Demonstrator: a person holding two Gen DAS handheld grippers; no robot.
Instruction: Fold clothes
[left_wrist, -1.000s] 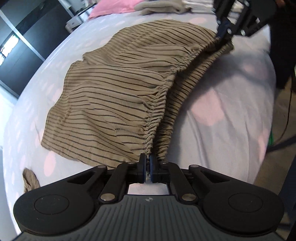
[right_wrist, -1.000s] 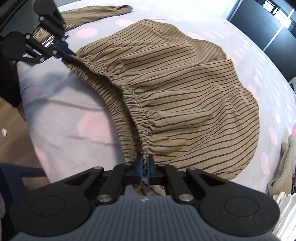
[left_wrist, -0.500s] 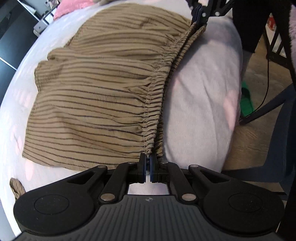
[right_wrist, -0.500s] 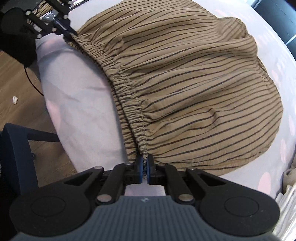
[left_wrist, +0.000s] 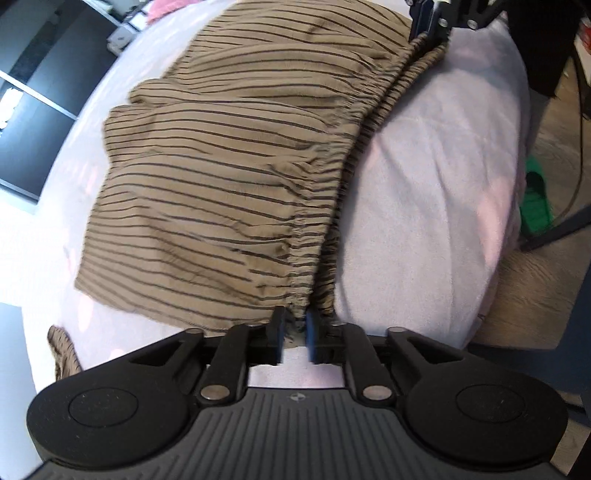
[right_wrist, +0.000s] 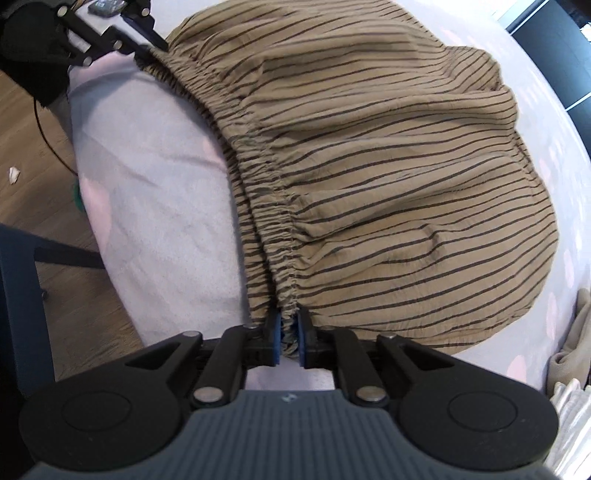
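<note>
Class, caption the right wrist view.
Right gripper has just been opening around the striped shorts' elastic waistband.

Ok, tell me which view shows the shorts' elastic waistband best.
The right wrist view: the waistband runs sharp and unbroken from the right gripper to the left gripper. The left wrist view shows the same waistband too, but blurrier and more bunched near the left gripper.

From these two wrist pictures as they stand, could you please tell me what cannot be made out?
- Left wrist view: the tan, dark-striped elastic-waist garment hides whatever layers lie beneath it.
- Left wrist view: the right gripper is cut off by the top edge; its jaws have just been opening.
- Right wrist view: the left gripper is small in the corner; its gap is unclear.
- Right wrist view: the beige cloth is cropped by the right edge.
</note>
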